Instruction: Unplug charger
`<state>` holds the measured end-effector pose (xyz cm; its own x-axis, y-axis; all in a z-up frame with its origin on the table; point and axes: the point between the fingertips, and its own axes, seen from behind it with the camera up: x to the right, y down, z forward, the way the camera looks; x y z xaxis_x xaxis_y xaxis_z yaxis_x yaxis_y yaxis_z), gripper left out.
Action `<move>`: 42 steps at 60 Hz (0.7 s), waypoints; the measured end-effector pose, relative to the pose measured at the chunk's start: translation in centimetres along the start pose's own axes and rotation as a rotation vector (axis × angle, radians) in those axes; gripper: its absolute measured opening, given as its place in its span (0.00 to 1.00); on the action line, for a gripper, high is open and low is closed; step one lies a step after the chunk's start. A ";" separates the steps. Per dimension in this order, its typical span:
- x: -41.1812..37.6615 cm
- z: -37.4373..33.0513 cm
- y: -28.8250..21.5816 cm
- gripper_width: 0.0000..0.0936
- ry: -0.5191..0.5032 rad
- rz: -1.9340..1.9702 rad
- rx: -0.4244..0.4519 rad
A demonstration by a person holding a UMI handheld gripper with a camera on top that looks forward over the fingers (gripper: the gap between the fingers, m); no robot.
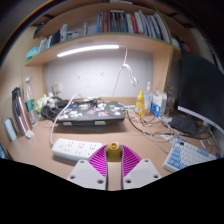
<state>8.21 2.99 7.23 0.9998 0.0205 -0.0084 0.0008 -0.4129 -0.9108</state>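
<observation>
My gripper (113,153) points across a wooden desk (150,150). Its two magenta pads (98,158) close in on a small tan charger plug (114,151) held between the fingertips, with both pads touching its sides. A white power strip (74,149) lies on the desk just left of the fingertips, and its right end reaches the plug. I cannot tell whether the plug sits in a socket or is clear of the strip. A white cable (58,106) arcs up from the strip's far side.
A dark flat device (90,112) lies mid-desk beyond the strip. Bottles (142,101) stand to the right, with a dark monitor (200,85) and a keyboard (188,155) further right. A shelf of books (110,25) runs above. Upright items (20,108) stand at the left.
</observation>
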 end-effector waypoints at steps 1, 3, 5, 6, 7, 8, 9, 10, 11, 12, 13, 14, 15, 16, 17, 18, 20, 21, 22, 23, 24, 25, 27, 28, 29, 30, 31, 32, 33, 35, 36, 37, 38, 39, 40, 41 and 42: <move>0.1 0.2 0.4 0.21 0.001 -0.001 -0.014; 0.3 0.5 1.3 0.21 0.003 -0.004 -0.042; 0.4 0.9 1.9 0.21 0.001 -0.005 -0.068; 0.5 1.1 2.3 0.21 -0.001 -0.007 -0.083; 0.4 1.3 2.6 0.21 -0.004 -0.007 -0.096; 0.5 1.5 2.9 0.22 -0.007 -0.008 -0.106; 0.5 1.8 3.1 0.23 -0.009 -0.007 -0.116; 0.5 2.0 3.4 0.24 -0.010 -0.007 -0.127; 0.5 2.2 3.7 0.24 -0.010 -0.008 -0.141; 0.6 2.4 4.0 0.24 -0.011 -0.011 -0.158; 0.6 2.6 4.3 0.24 -0.012 -0.011 -0.169; 0.6 2.8 4.5 0.24 -0.012 -0.012 -0.180; 0.6 3.0 4.7 0.25 -0.011 -0.011 -0.188; 0.6 3.2 4.9 0.26 -0.010 -0.010 -0.194; 0.6 3.5 5.1 0.26 -0.009 -0.008 -0.199; 0.7 3.7 5.3 0.26 -0.006 -0.007 -0.206; 0.9 4.2 5.8 0.27 0.000 -0.007 -0.223; 0.9 4.4 6.0 0.28 0.001 -0.008 -0.231; 0.9 4.6 6.2 0.29 0.002 -0.006 -0.238; 0.9 4.8 6.1 0.29 0.003 -0.004 -0.234; 0.9 5.0 6.0 0.30 0.004 -0.001 -0.226; 1.0 5.2 5.9 0.31 0.004 0.001 -0.221; 0.9 5.5 5.8 0.31 0.003 0.002 -0.218; 0.9 5.6 5.8 0.32 0.003 0.003 -0.219; 1.0 5.7 5.8 0.32 0.004 0.004 -0.219; 1.0 5.9 5.8 0.33 0.005 0.006 -0.219; 1.0 6.0 5.8 0.33 0.006 0.007 -0.219; 1.0 6.1 5.8 0.34 0.007 0.007 -0.220; 1.0 6.3 5.9 0.34 0.007 0.006 -0.223; 1.0 6.5 6.4 0.35 0.003 0.007 -0.238; 0.9 6.6 6.4 0.36 -0.002 0.007 -0.234; 0.9 6.8 6.1 0.36 -0.002 0.006 -0.221; 0.9 6.9 6.1 0.36 -0.001 0.006 -0.217; 0.9 6.9 6.2 0.36 -0.002 0.005 -0.220; 0.9 7.0 6.1 0.36 -0.003 0.006 -0.213; 0.9 7.0 6.1 0.36 -0.003 0.005 -0.212; 0.9 7.0 6.1 0.36 -0.003 0.004 -0.213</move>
<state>8.96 6.82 -1.20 0.9997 0.0215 -0.0136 0.0019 -0.5965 -0.8026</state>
